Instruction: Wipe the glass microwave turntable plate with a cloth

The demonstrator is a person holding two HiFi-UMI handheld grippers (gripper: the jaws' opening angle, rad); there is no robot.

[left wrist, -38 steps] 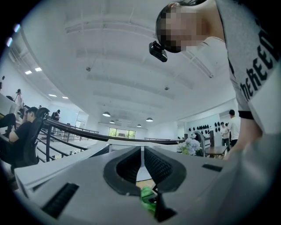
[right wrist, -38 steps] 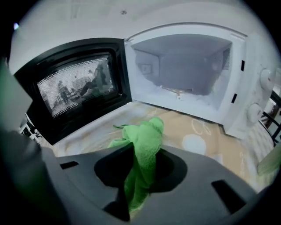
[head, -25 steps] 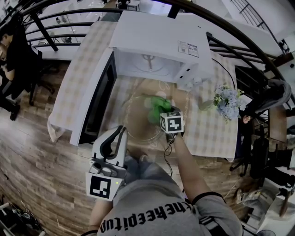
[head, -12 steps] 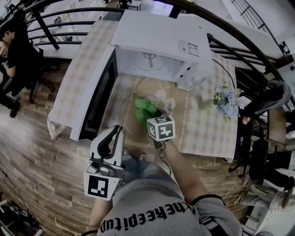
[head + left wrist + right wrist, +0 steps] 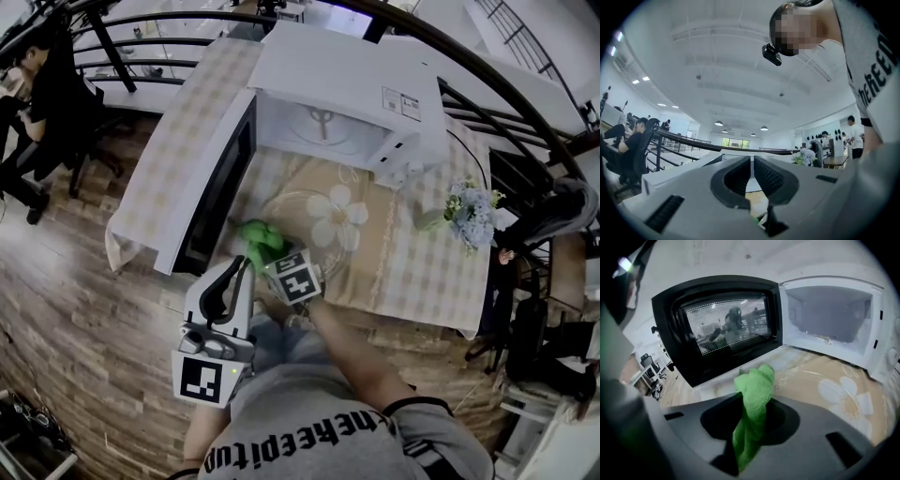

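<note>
The glass turntable plate (image 5: 286,202) lies flat on the checked tablecloth in front of the open microwave, with a flower print showing through it. My right gripper (image 5: 269,255) is shut on a bunched green cloth (image 5: 255,234), which rests at the plate's near left edge. In the right gripper view the cloth (image 5: 757,385) sticks up from between the jaws of that gripper (image 5: 752,406), just before the dark door. My left gripper (image 5: 240,270) is held back by my body, off the table, jaws together and holding nothing; its own view shows it (image 5: 752,171) pointing level across the room.
The white microwave (image 5: 347,84) stands at the table's back, its door (image 5: 223,183) swung open to the left. A bunch of pale flowers (image 5: 471,211) sits at the right. The table's front edge (image 5: 394,314) is close to my body. A seated person (image 5: 37,84) is far left.
My right gripper has dragged the green cloth across the plate from its middle right to its near left edge. The left gripper has stayed where it was.
</note>
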